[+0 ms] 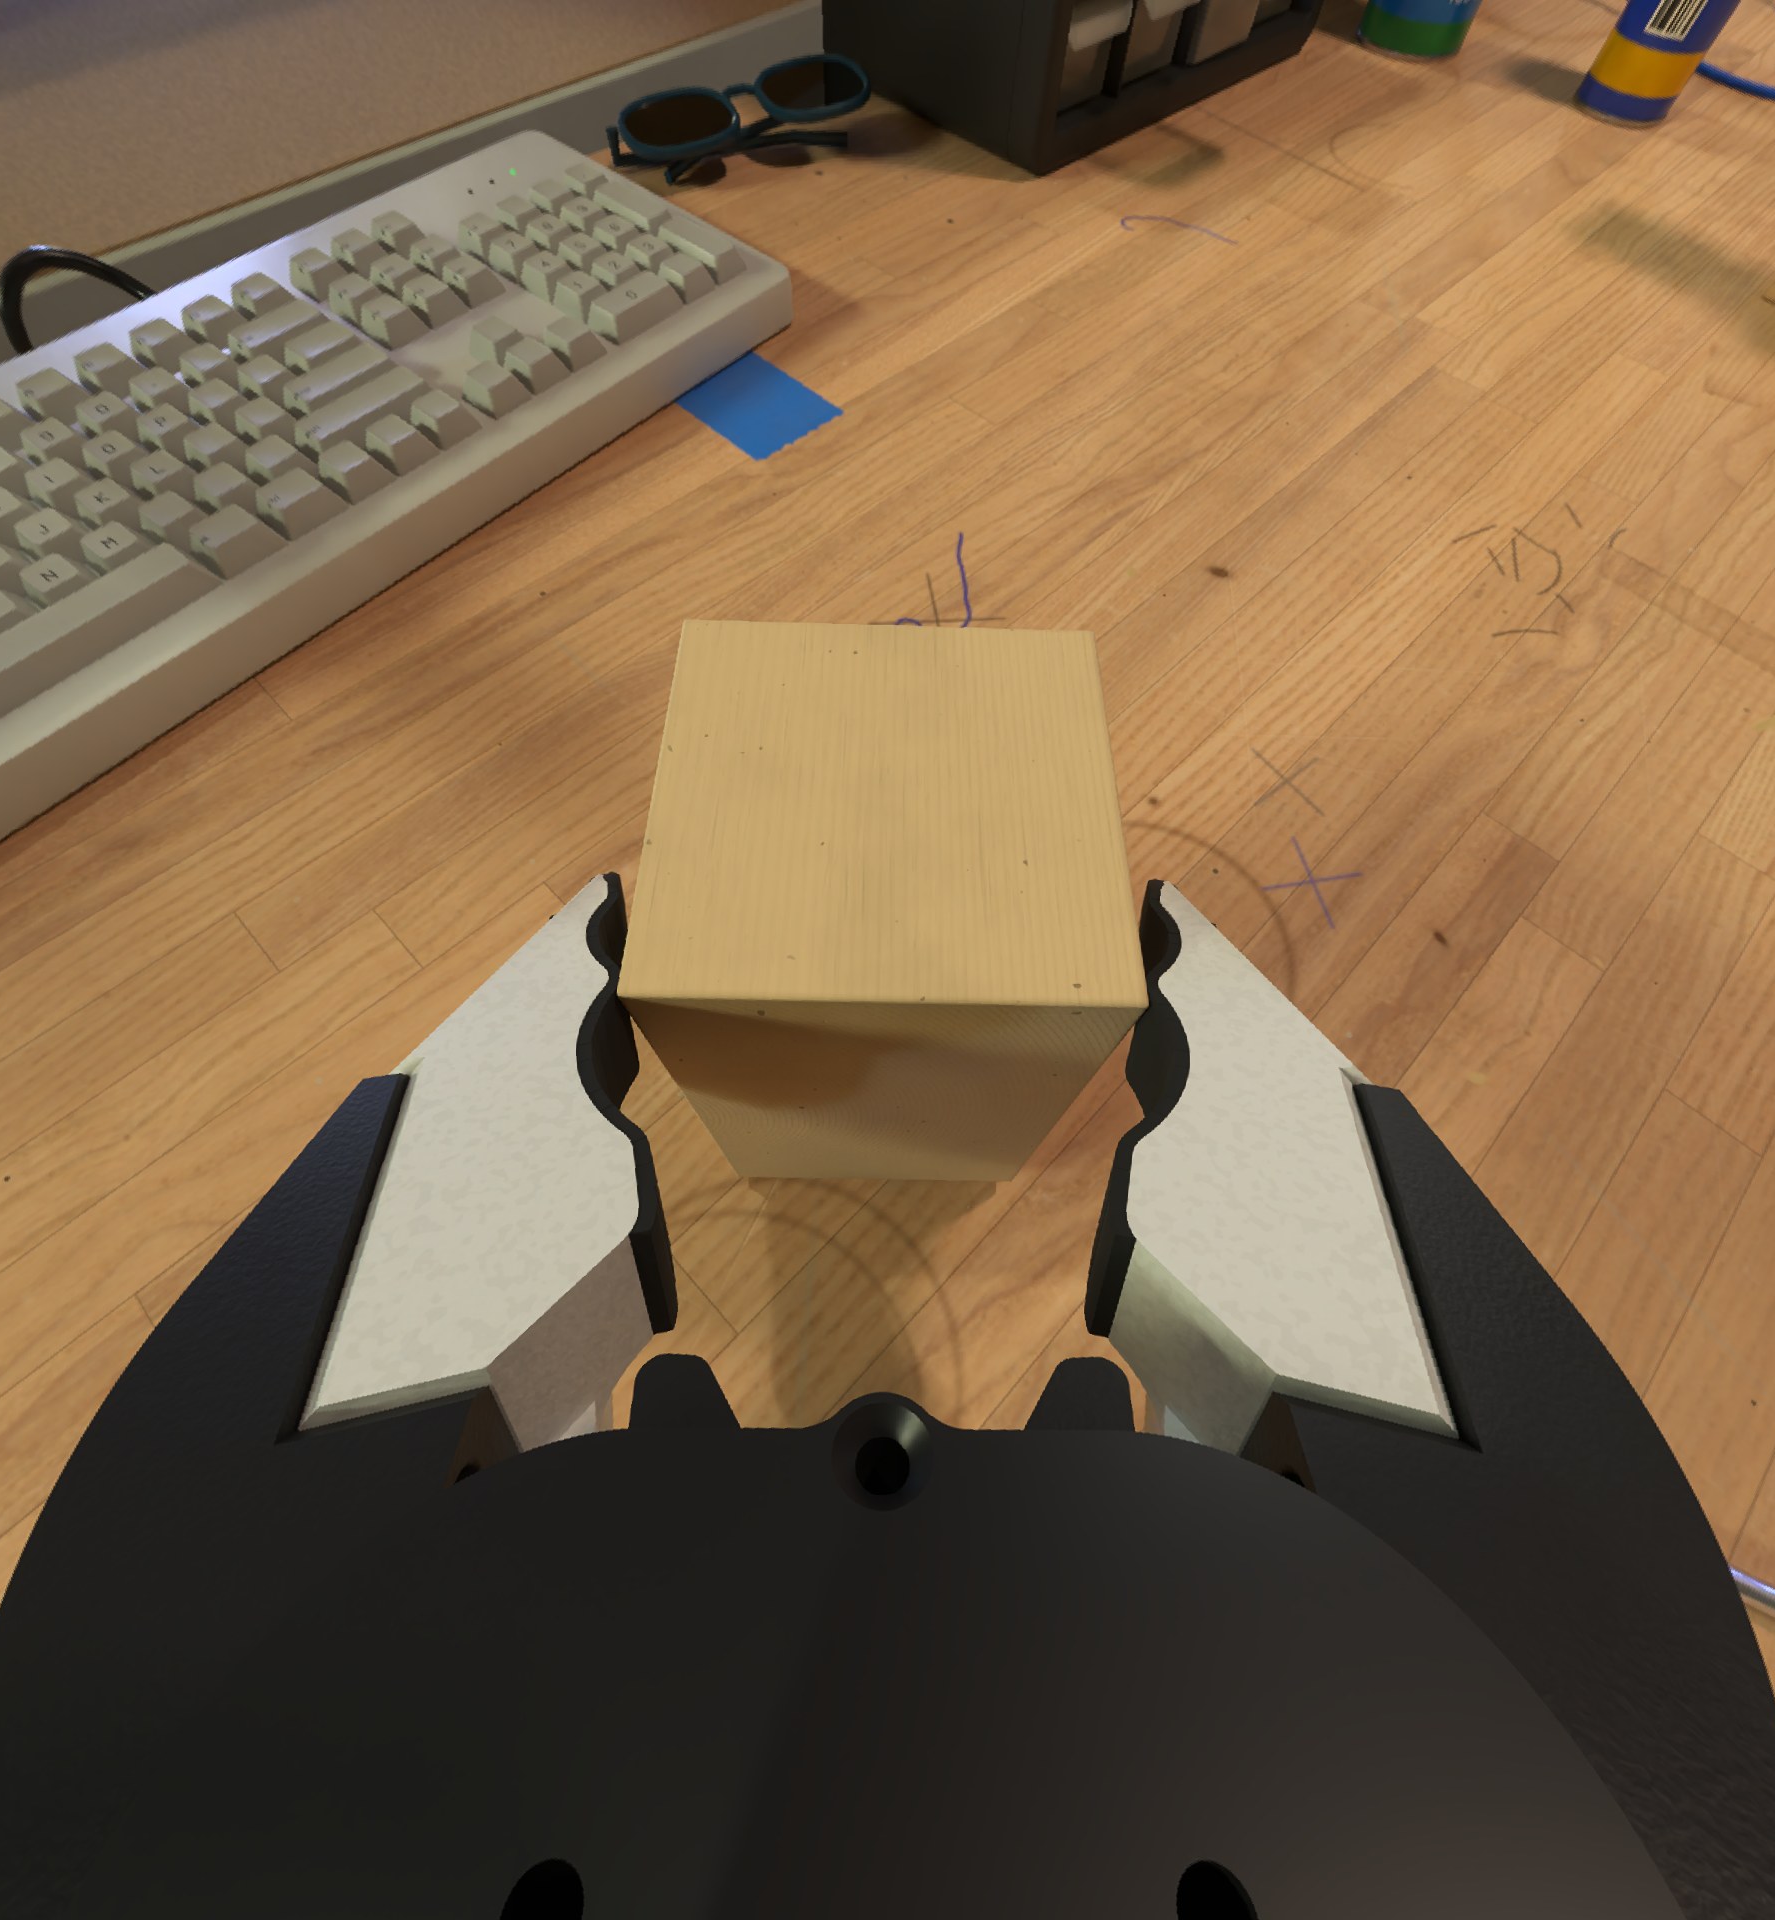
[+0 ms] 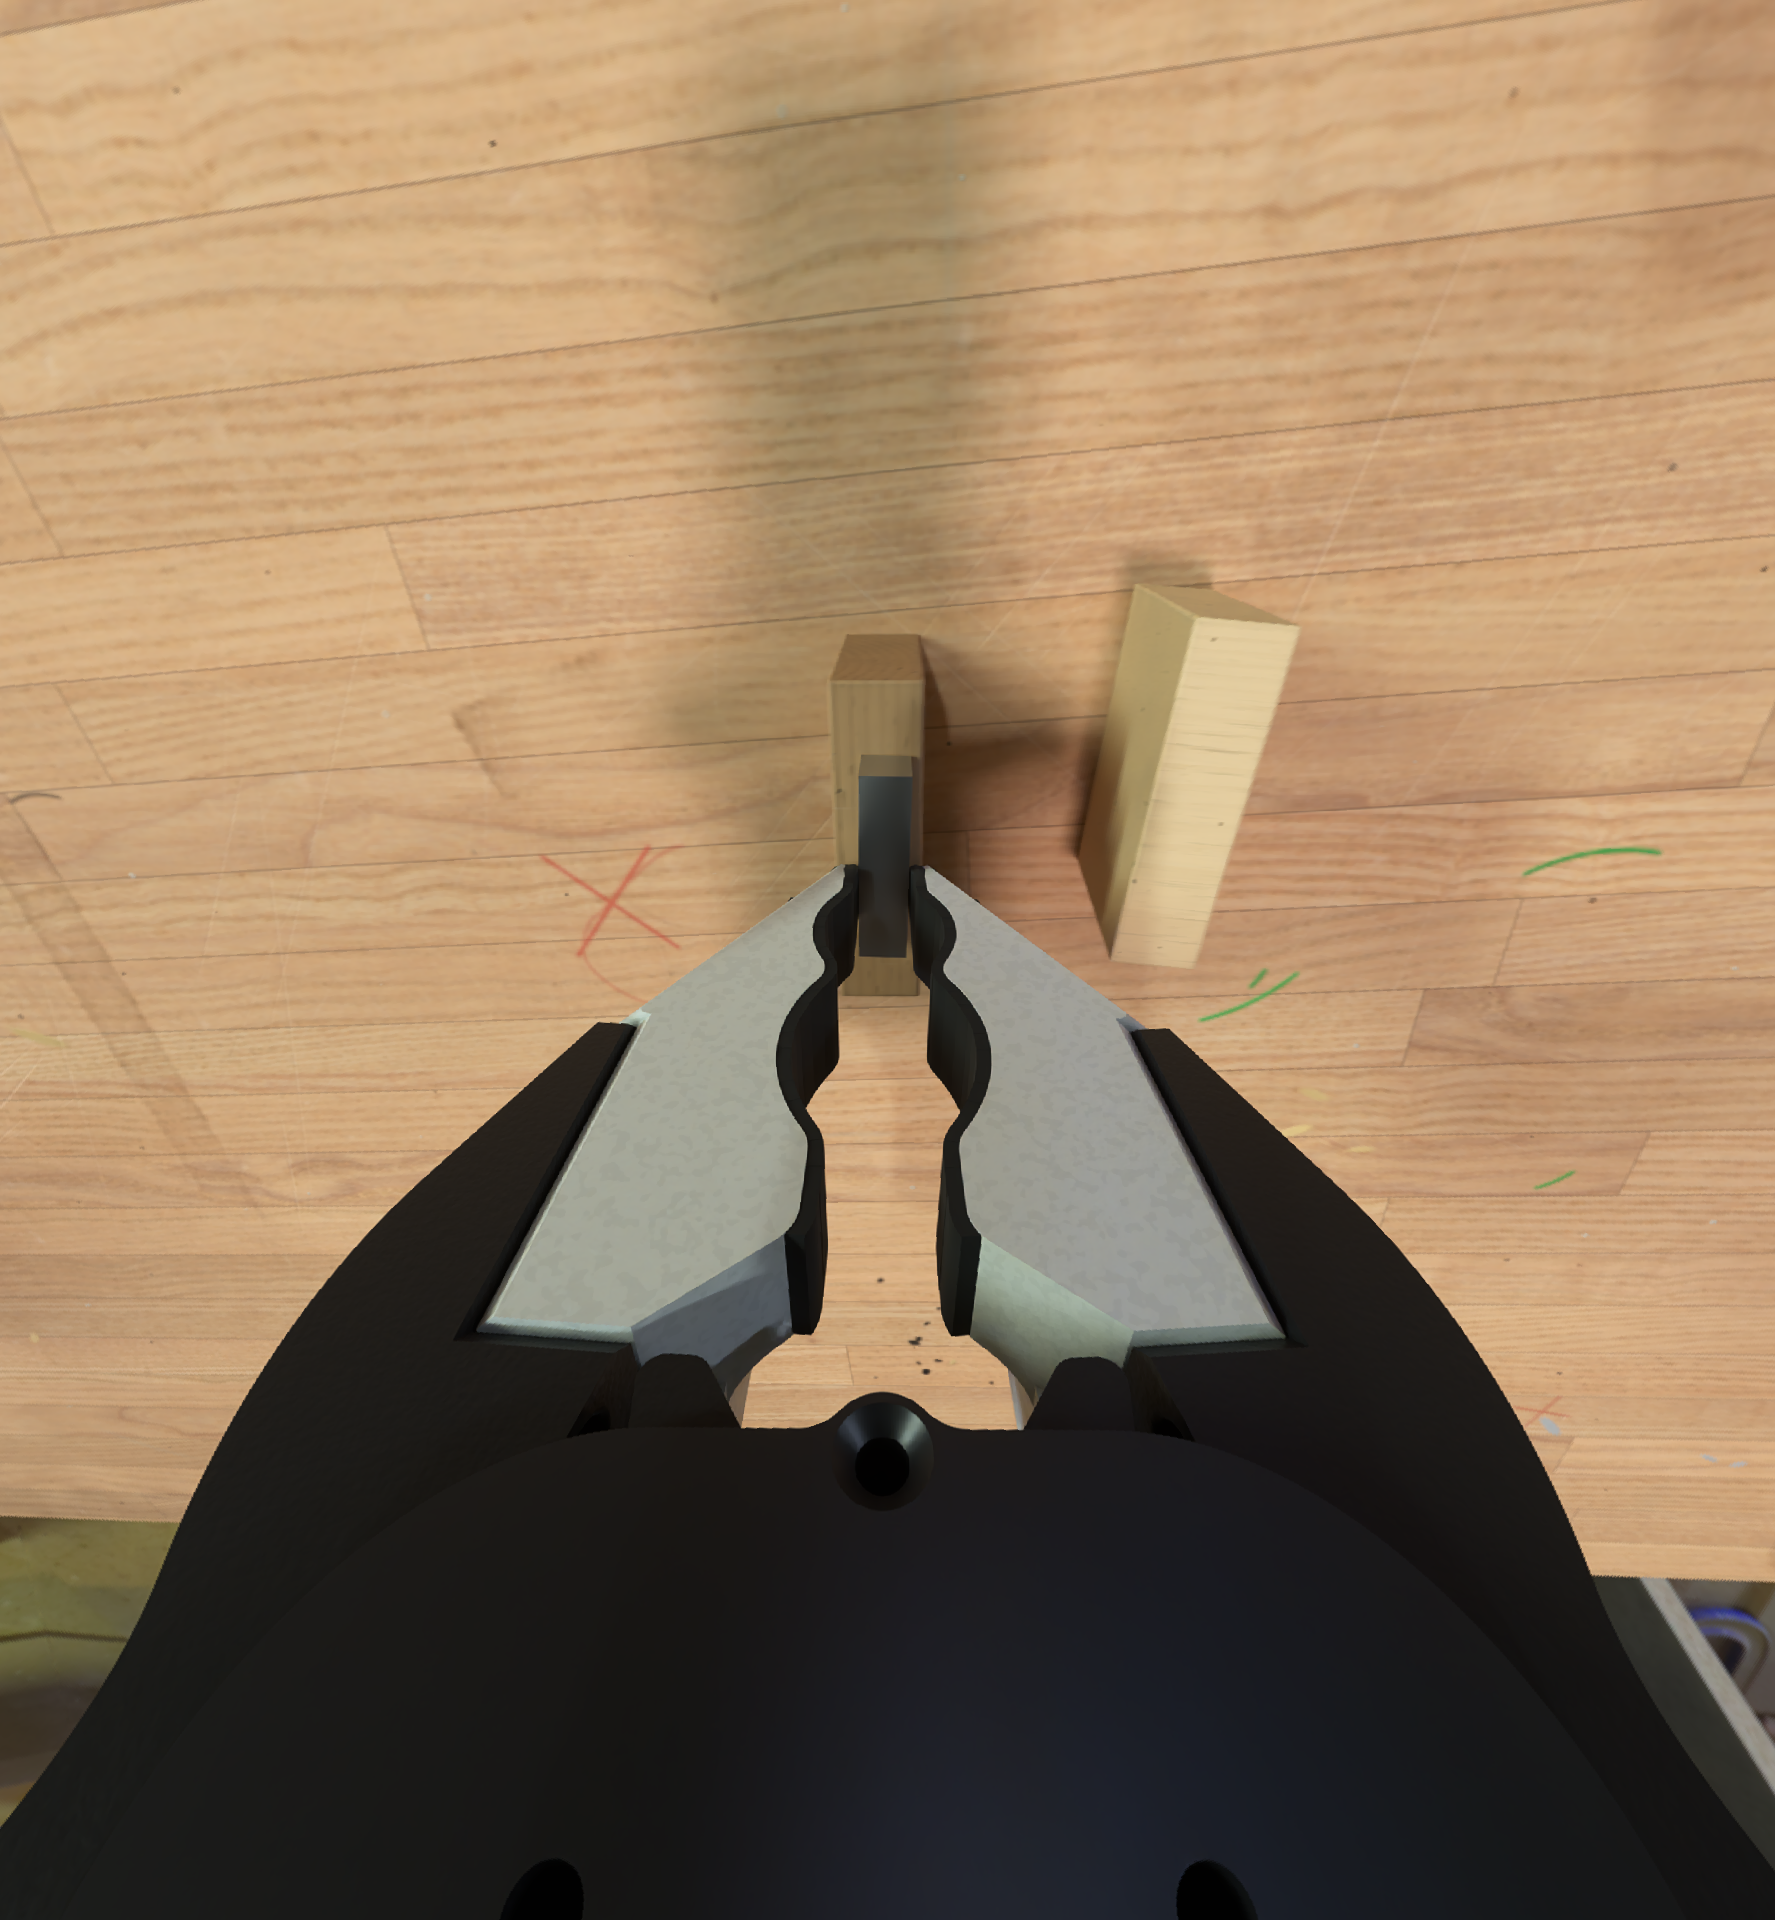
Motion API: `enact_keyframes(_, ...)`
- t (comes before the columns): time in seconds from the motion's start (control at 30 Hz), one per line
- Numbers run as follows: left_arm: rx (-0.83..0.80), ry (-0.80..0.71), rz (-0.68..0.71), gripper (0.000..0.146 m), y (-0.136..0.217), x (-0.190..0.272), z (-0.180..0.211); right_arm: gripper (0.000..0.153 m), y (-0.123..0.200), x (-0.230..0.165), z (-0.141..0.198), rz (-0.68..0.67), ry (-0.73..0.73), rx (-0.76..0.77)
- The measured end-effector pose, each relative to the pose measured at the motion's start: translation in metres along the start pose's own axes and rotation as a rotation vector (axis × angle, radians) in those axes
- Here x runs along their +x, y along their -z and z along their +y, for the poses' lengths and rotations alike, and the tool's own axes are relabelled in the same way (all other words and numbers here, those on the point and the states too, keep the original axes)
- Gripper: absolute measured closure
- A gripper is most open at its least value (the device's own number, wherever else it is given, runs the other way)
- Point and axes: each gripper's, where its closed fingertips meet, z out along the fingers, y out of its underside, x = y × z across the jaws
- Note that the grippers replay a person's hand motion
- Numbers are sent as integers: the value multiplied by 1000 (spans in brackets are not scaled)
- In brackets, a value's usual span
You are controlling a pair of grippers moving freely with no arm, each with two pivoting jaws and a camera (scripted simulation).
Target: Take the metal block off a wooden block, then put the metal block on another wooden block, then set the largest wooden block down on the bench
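The bench (image 1: 1382, 436) of pale planks carries everything. Its largest wooden block (image 1: 878, 831) sits between the fingers of the left gripper (image 1: 881, 914), whose jaws stand wide and press its two sides; whether its base touches the bench I cannot tell. Beside the narrow wooden block (image 2: 875, 696) lies a thicker wooden block (image 2: 1184, 779). Over the narrow block, the right gripper (image 2: 883, 883) is nearly closed, pinching the small metal block (image 2: 885, 831).

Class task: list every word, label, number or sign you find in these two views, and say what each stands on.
Keyboard: printed key legends, not quoted here.
Yellow-and-blue can: barcode label, too small to read.
Bench: pen scribbles and crosses, no words.
Large wooden block, metal block: none.
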Motion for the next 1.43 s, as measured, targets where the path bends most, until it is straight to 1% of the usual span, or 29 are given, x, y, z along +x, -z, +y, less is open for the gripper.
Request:
enact_keyframes(0.33, -7, 14, -1, 48, -1, -4, 3, 144, 4, 42, -3, 18, -35, -14)
enact_keyframes(0.53, -19, 16, -7, 48, -1, -4, 4, 144, 4, 55, -7, 14, -54, -5)
enact_keyframes(0.57, -16, 16, -11, 48, -1, -5, 4, 140, 4, 55, -7, 13, -47, 0)
enact_keyframes(0.63, -6, 22, -17, 48, -2, -8, 4, 129, 6, 54, -6, 12, -19, 15)
enact_keyframes(0.73, 7, 31, -20, 48, -1, -11, 3, 126, 18, 51, -3, 20, 33, 74)
enact_keyframes(0.8, 16, 30, -24, 47, 0, -11, 1, 123, 39, 46, -4, 26, 63, 179)
enact_keyframes(0.83, 21, 28, -24, 44, 0, -11, 0, 120, 54, 43, -5, 29, 77, 250)
enact_keyframes(0.93, 36, 26, -20, 42, 1, -10, -3, 118, 111, 25, -9, 15, 130, 505)
enact_keyframes(1.0, 44, 22, -19, 42, 2, -9, -5, 115, 147, 8, -9, -1, 169, 647)
enact_keyframes(1.1, 63, 15, -16, 42, 4, -7, -8, 96, 193, -25, -4, -33, 245, 815)
enact_keyframes(1.2, 92, 7, -19, 42, 7, -7, -13, 86, 234, -64, 5, -64, 345, 1019)
enact_keyframes(1.3, 138, 4, -17, 41, 13, -8, -21, 81, 263, -103, 21, -74, 454, 1252)
enact_keyframes(1.37, 183, -4, -18, 41, 17, -7, -28, 81, 273, -128, 34, -95, 516, 1400)
enact_keyframes(1.43, 222, -12, -17, 41, 20, -6, -33, 79, 277, -148, 44, -98, 556, 1538)
